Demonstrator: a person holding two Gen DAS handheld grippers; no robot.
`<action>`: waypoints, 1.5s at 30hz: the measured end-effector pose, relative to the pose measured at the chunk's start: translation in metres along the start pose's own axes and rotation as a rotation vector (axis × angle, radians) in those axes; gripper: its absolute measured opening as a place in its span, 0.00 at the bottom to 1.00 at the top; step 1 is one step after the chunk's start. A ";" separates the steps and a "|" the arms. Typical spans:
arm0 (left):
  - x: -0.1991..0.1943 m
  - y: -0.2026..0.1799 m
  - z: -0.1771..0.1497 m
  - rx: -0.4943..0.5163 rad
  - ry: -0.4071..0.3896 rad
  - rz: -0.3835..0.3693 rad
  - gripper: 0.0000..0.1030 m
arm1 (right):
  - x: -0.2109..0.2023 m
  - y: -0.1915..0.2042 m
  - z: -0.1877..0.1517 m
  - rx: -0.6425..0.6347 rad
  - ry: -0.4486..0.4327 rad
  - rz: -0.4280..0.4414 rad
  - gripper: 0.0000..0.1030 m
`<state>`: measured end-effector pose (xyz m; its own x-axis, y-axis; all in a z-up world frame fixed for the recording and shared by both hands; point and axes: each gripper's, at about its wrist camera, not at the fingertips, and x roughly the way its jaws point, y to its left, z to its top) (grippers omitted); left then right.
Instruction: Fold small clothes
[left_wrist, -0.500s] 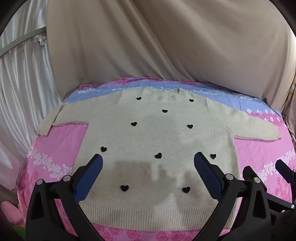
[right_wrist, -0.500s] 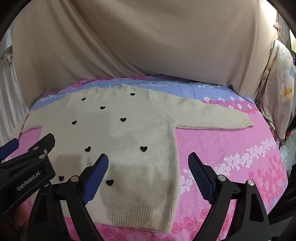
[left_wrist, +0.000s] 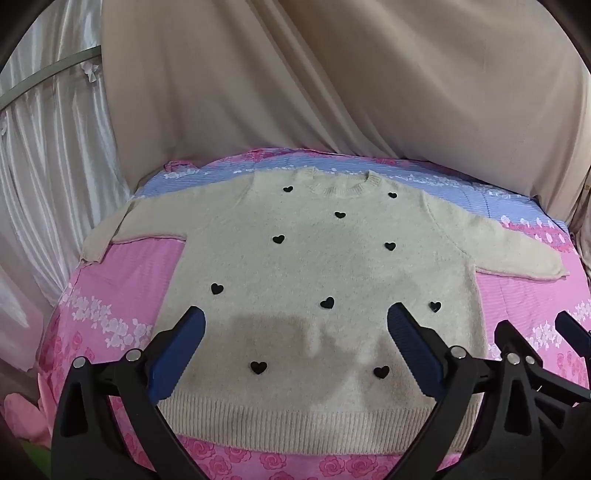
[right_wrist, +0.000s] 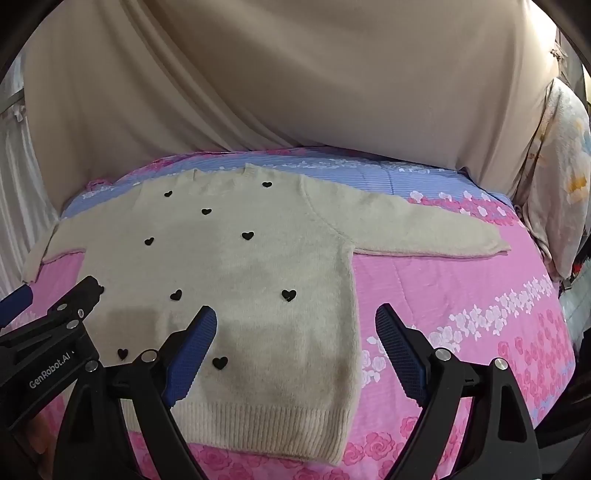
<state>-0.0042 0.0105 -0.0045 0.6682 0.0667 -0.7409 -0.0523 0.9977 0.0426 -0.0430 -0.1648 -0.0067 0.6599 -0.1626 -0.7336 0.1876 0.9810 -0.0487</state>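
Gaping empty tools (left_wrist: 295, 328) over sweater (left_wrist: 317, 273)

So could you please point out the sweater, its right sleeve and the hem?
sweater (left_wrist: 325, 266), left wrist view, mid chest.
right sleeve (right_wrist: 424, 229), right wrist view, mid sleeve.
hem (left_wrist: 295, 424), left wrist view, ribbed band.

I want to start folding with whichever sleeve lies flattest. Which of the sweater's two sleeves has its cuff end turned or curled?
The left sleeve: its cuff end bends down at the bed's edge. The right sleeve lies straight and flat on the pink bedspread.

"GenRobot.AI" on left hand-held gripper (right_wrist: 55, 325)
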 end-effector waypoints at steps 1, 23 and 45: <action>-0.001 0.000 -0.001 0.000 -0.003 0.003 0.94 | 0.002 0.001 0.003 -0.003 0.006 0.001 0.83; -0.001 0.002 -0.004 -0.002 -0.002 0.023 0.94 | 0.000 0.007 0.011 -0.021 0.002 0.002 0.83; 0.001 0.003 -0.003 0.000 0.008 0.023 0.94 | 0.000 0.008 0.010 -0.022 0.001 0.001 0.83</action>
<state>-0.0063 0.0133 -0.0071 0.6611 0.0894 -0.7449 -0.0675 0.9959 0.0596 -0.0342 -0.1582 -0.0004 0.6592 -0.1614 -0.7344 0.1705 0.9833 -0.0631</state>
